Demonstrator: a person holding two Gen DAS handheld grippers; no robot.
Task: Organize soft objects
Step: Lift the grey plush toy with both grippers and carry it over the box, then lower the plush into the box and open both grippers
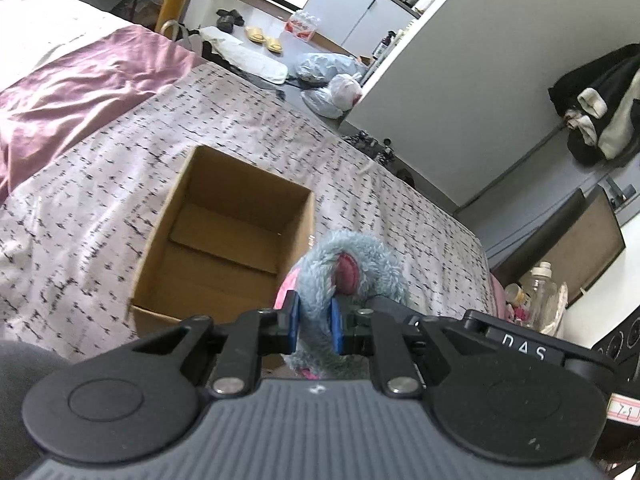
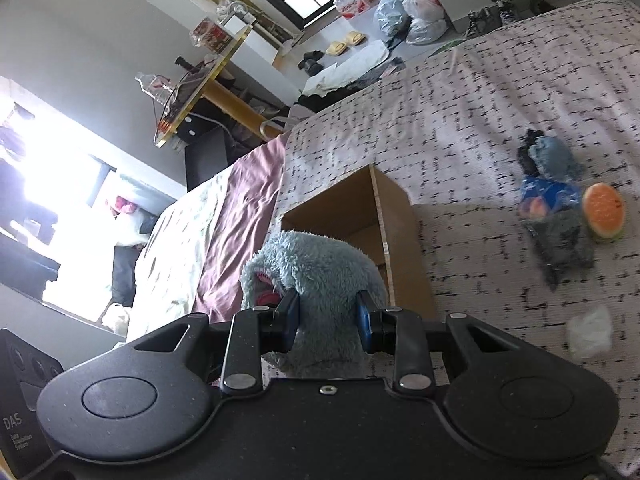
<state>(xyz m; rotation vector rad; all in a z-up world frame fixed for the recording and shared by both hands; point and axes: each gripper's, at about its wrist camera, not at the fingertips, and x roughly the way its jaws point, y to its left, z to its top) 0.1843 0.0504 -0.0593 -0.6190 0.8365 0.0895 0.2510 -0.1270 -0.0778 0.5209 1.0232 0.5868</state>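
Observation:
A fluffy blue-grey plush toy (image 1: 360, 264) with pink patches hangs between both grippers, close to the near right corner of an open cardboard box (image 1: 224, 236) on the bed. My left gripper (image 1: 315, 328) is shut on one end of the plush. In the right wrist view my right gripper (image 2: 328, 320) is shut on a thicker part of the same plush toy (image 2: 312, 268), with the box (image 2: 360, 216) just beyond it. The box holds nothing that I can see.
On the patterned bedspread (image 2: 480, 112) to the right lie a grey-blue soft toy (image 2: 554, 156), a blue packet (image 2: 544, 196), an orange slice-shaped plush (image 2: 604, 210), dark cloth (image 2: 564, 244) and a white crumpled piece (image 2: 592, 332). A mauve blanket (image 1: 80, 92) covers the bed's far left.

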